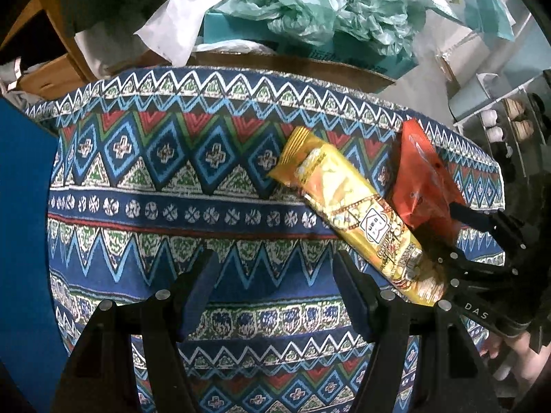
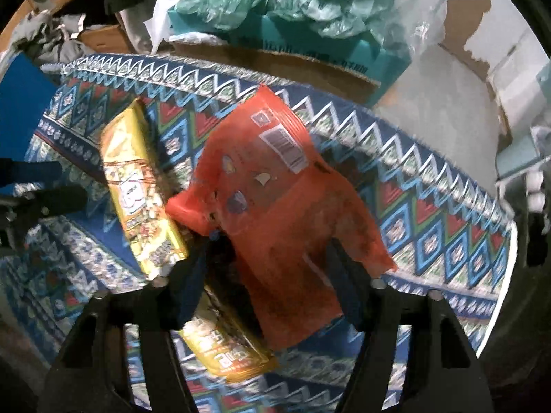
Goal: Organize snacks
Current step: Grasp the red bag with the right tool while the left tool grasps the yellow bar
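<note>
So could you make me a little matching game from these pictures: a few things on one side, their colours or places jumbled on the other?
Things:
1. long snack pack
2. snack bag
3. crumpled plastic bag
4. left tongs

Descriptions:
A. pale green, behind the table
B. orange, between the right tongs
C. yellow, lying on the patterned cloth
D. open, over bare cloth

Pairs: 1-C, 2-B, 3-A, 4-D

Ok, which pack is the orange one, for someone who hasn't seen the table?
Find the patterned tablecloth; two snack packs lie on it side by side. The orange bag is the wider, crumpled one with a white barcode label, between the right gripper fingers, unlike the long, narrow yellow pack.
</note>
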